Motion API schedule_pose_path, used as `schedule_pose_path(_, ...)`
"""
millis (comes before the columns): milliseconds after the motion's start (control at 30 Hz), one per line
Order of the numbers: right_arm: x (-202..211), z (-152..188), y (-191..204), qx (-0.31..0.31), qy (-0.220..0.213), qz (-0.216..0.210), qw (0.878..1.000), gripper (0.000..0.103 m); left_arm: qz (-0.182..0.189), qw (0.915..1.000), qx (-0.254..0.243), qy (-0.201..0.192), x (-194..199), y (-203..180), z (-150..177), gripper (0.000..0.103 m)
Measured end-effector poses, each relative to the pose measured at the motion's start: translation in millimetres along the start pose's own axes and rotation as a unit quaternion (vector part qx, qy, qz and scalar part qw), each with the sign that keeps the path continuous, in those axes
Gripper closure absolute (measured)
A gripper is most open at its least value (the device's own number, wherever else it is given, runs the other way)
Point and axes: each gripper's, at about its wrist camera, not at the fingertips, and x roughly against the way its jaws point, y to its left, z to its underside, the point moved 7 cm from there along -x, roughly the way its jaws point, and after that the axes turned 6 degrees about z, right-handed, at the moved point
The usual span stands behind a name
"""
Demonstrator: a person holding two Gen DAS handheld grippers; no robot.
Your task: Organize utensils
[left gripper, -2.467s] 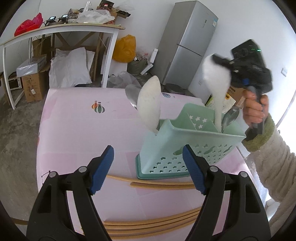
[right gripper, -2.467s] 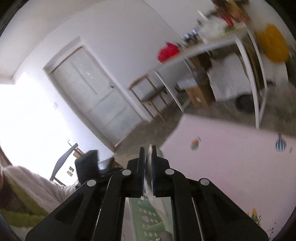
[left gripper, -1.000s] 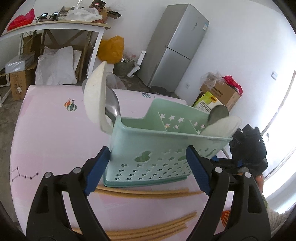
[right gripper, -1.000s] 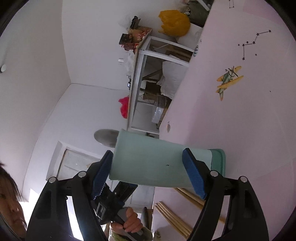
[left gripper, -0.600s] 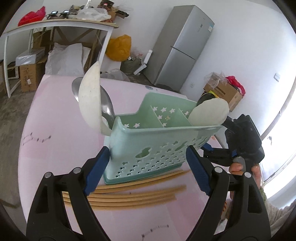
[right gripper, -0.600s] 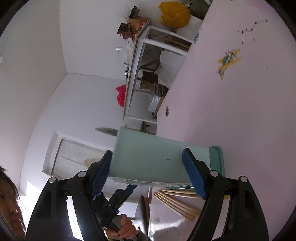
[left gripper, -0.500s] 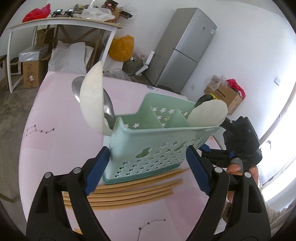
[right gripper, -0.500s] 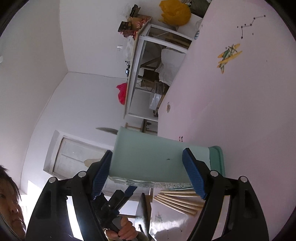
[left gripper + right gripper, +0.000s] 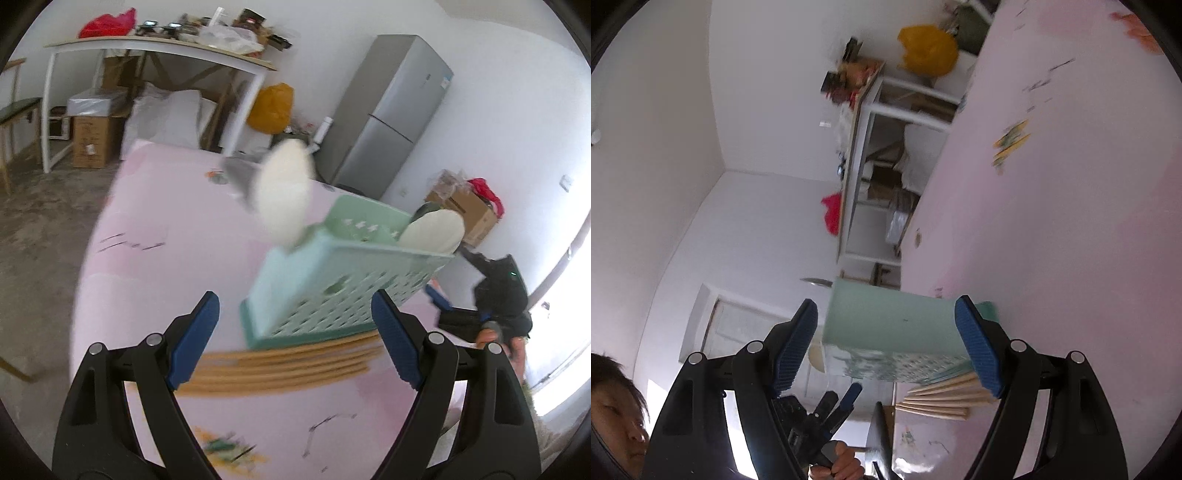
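Nearest the left wrist camera, the left gripper (image 9: 291,336) is hanging with its blue-padded fingers wide apart and gripping nothing. Just beyond it, the bundle of long wooden chopsticks (image 9: 288,363) is lying on the pink tablecloth-covered table (image 9: 177,236), touching the near base of the mint-green perforated plastic utensil caddy (image 9: 332,280). Compared with half a second ago, this view is pulling back and swinging left, so the caddy is sitting further right and blurred; that suggests the spoon-sorting is finished and the chopsticks are next. A white oval plastic rice spoon (image 9: 284,195) is standing in the caddy's left compartment, with another pale spoon (image 9: 432,230) in the right one. Further right, the right gripper (image 9: 443,302) is waiting, held by a hand.

From the right wrist view, the right gripper (image 9: 886,343) is likewise spread and empty, framing the caddy's solid end wall (image 9: 890,317), the chopstick tips (image 9: 942,398) and the person's face, which the left view misses. Only the left view is showing the grey refrigerator (image 9: 388,114) farthest back.
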Motion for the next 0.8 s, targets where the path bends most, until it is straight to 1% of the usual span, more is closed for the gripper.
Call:
schedule_pose_path(100,24,12,-11,-0.001,-0.006,0.032,0.999,0.028,-0.039,0.9992,0.000,0.002,21,18,17,0.023)
schedule_pose_path(200,32,35,-18,0.010,0.007,0.072,0.997,0.028,-0.074,0.9972,0.003,0.011,35,33,32,0.023)
schedule_pose_path(267,30,50,-18,0.015,0.020,0.085,0.996,0.028,-0.092,0.9956,0.005,0.016,39,40,40,0.028)
schedule_pose_path(333,21,68,-16,0.027,0.041,0.101,0.994,0.029,-0.105,0.9942,0.004,0.022,38,45,46,0.040)
schedule_pose_path(367,15,75,-14,0.037,0.051,0.109,0.992,0.030,-0.112,0.9933,0.002,0.028,36,48,47,0.044)
schedule_pose_path(400,8,83,-12,0.051,0.064,0.122,0.989,0.030,-0.121,0.9920,0.001,0.037,31,50,47,0.053)
schedule_pose_path(433,-2,94,-10,0.078,0.078,0.148,0.983,0.030,-0.124,0.9915,0.000,0.040,28,52,46,0.062)
schedule_pose_path(500,-18,107,-5,0.130,0.098,0.203,0.966,0.032,-0.125,0.9914,-0.002,0.040,19,54,39,0.071)
schedule_pose_path(533,-27,116,-3,0.160,0.109,0.231,0.953,0.033,-0.123,0.9915,-0.003,0.043,12,55,33,0.072)
schedule_pose_path(567,-33,122,-1,0.180,0.116,0.247,0.945,0.033,-0.123,0.9913,-0.005,0.048,4,56,29,0.074)
schedule_pose_path(633,-43,133,6,0.215,0.126,0.268,0.931,0.033,-0.133,0.9888,-0.010,0.067,-17,60,24,0.084)
schedule_pose_path(667,-46,137,9,0.226,0.128,0.274,0.926,0.033,-0.133,0.9883,-0.010,0.074,-25,60,22,0.086)
schedule_pose_path(733,-49,145,15,0.244,0.131,0.280,0.919,0.034,-0.130,0.9875,-0.017,0.087,-42,58,23,0.091)
schedule_pose_path(800,-50,150,17,0.250,0.133,0.286,0.916,0.034,-0.125,0.9866,-0.027,0.102,-53,53,28,0.093)
